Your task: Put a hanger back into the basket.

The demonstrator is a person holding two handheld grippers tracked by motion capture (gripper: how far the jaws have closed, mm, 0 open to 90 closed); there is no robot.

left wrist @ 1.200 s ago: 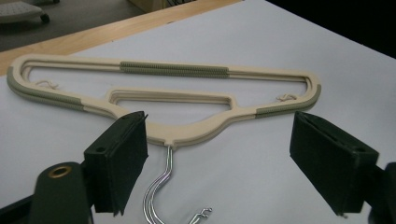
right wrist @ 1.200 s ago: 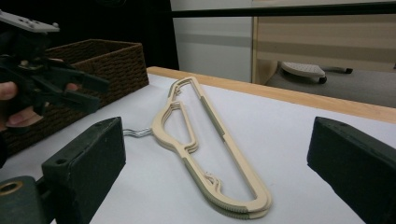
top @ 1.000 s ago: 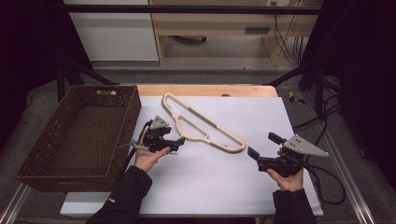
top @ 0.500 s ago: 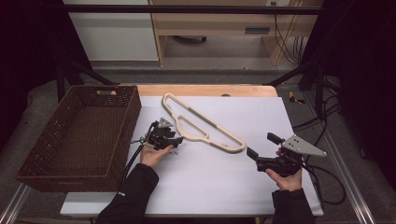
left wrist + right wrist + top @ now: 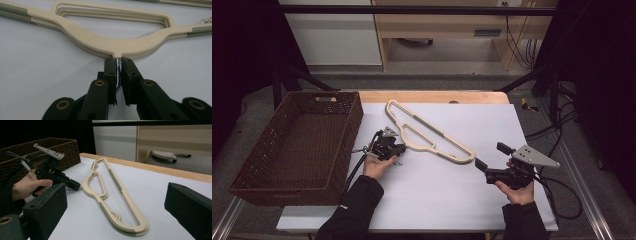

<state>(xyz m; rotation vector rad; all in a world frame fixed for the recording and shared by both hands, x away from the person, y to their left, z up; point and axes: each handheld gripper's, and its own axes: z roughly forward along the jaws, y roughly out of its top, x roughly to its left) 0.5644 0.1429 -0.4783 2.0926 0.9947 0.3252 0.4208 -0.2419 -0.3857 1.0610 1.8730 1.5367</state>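
Note:
A stack of cream plastic hangers (image 5: pixel 432 128) lies flat on the white table, running from far left to near right. My left gripper (image 5: pixel 401 146) sits at the middle of their near side. In the left gripper view its jaws have just been closing, and the gripper (image 5: pixel 117 60) is shut on the thin metal hook (image 5: pixel 118 75) that comes out of the hangers' neck (image 5: pixel 125 43). My right gripper (image 5: pixel 491 156) is held just off the hangers' right end, open, with nothing between its fingers. The right gripper view looks along the hangers (image 5: pixel 113 182) toward the left gripper (image 5: pixel 75 185).
A dark brown wicker basket (image 5: pixel 354 120) stands at the table's left, right beside my left hand. The white sheet (image 5: pixel 452 200) covers the table up to a wooden strip (image 5: pixel 432 96) at the far edge. Cables (image 5: pixel 557 130) hang off the right side.
My left gripper has sunk a little toward the table and its jaws have closed around the hangers' metal hook. The right gripper has stayed where it was.

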